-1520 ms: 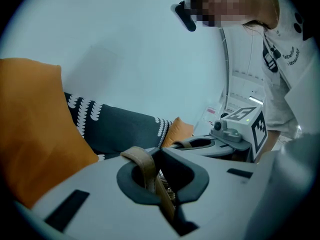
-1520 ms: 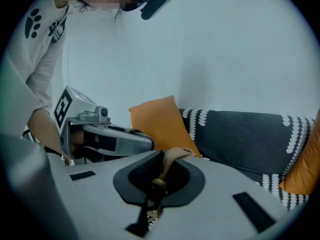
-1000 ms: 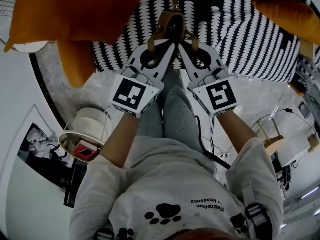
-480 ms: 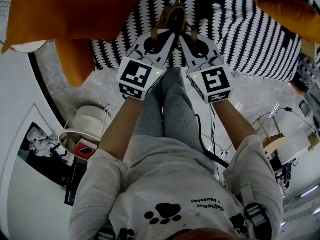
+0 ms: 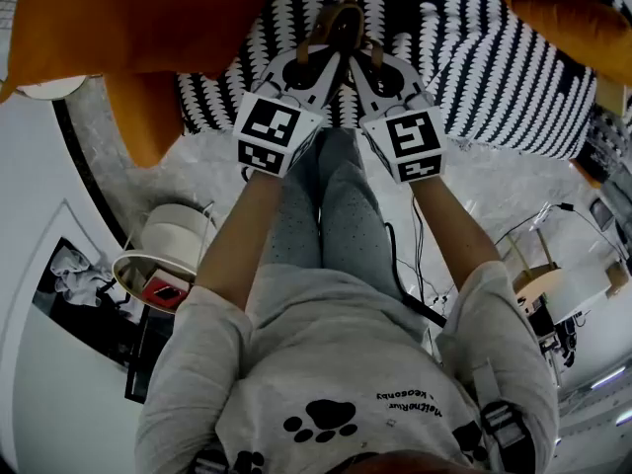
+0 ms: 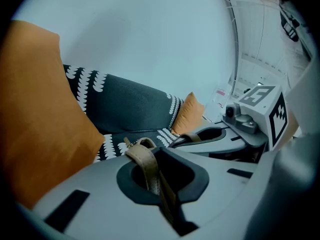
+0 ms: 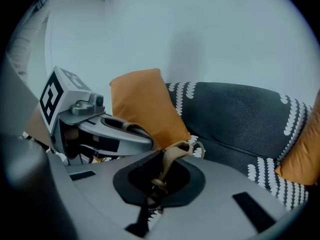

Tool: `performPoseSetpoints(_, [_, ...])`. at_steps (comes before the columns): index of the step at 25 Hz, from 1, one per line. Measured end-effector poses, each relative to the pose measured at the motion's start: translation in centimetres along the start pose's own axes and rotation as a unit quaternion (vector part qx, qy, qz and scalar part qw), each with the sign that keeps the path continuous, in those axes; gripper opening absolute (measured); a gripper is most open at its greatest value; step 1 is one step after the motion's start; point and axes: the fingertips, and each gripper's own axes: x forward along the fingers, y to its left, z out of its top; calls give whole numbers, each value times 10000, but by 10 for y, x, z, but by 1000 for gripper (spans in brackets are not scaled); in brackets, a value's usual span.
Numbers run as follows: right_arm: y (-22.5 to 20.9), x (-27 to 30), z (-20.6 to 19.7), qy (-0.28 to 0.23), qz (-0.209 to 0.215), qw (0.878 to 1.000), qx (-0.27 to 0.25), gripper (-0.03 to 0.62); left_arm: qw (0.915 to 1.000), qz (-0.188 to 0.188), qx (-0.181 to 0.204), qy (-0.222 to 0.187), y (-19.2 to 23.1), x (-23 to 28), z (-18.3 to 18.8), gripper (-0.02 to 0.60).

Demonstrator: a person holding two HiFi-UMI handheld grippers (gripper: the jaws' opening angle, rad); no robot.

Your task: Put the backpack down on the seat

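Forearms (image 5: 235, 240) stretched forward, left hand-held gripper (image 5: 324, 60) and right hand-held gripper (image 5: 361, 64) clenched on straps (image 5: 342, 26)

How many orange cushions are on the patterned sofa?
2 for certain: one orange cushion at the head view's upper left, another at its upper right. The orange piece under the left one may be a third.
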Motion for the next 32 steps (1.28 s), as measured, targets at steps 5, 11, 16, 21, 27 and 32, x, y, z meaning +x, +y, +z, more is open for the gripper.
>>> performPoseSetpoints(5, [1, 4, -12, 182, 2, 9998, -109, 31, 9999, 101, -52, 51, 4, 2, -8, 18])
performPoseSetpoints(11, [1, 6, -15, 211, -77, 9996, -196, 31, 9997, 228, -109, 37, 9, 0, -15, 18])
performPoseSetpoints(16, [12, 16, -18, 262, -43, 9995, -151, 31, 9994, 286, -184, 100, 19, -2, -27, 20])
performPoseSetpoints(21, [-6, 11, -22, 340, -49, 9994, -54, 31, 9988, 376, -190, 270, 14, 11, -31, 20])
performPoseSetpoints(27, [-6, 5, -30, 457, -171, 9988, -74, 32, 9986, 344, -203, 336, 10, 7, -40, 21])
performPoseSetpoints(32, [-11, 1, -33, 544, -186, 9983, 51, 32, 9982, 221, -378, 414, 3, 10, -37, 178])
